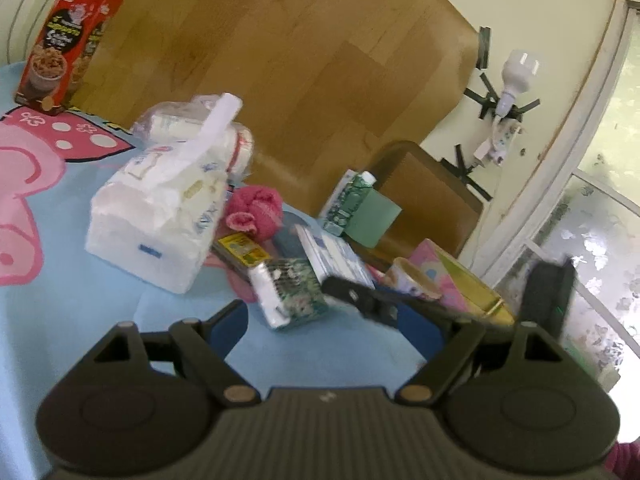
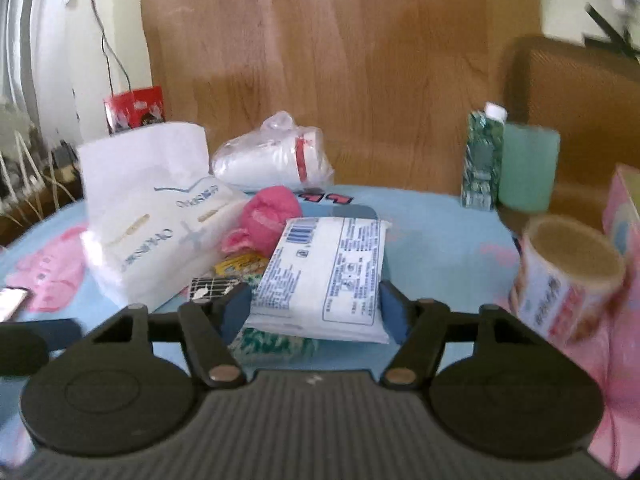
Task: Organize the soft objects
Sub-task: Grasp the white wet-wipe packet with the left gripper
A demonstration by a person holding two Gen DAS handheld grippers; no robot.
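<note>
little looks sorted: soft packs lie jumbled on the blue bed cover (image 2: 440,220). the right tool (image 2: 316,308) straddles the white wipes pack (image 2: 328,272), jaws apart; the left tool (image 1: 332,320) gapes empty.

We can read little. Left of the right gripper, the large white plastic tissue pack (image 2: 160,236) carries pale blue lettering, upside down and too blurred to spell. Between its fingers, the flat white packet (image 2: 324,276) shows a blue barcode and illegibly fine print.
</note>
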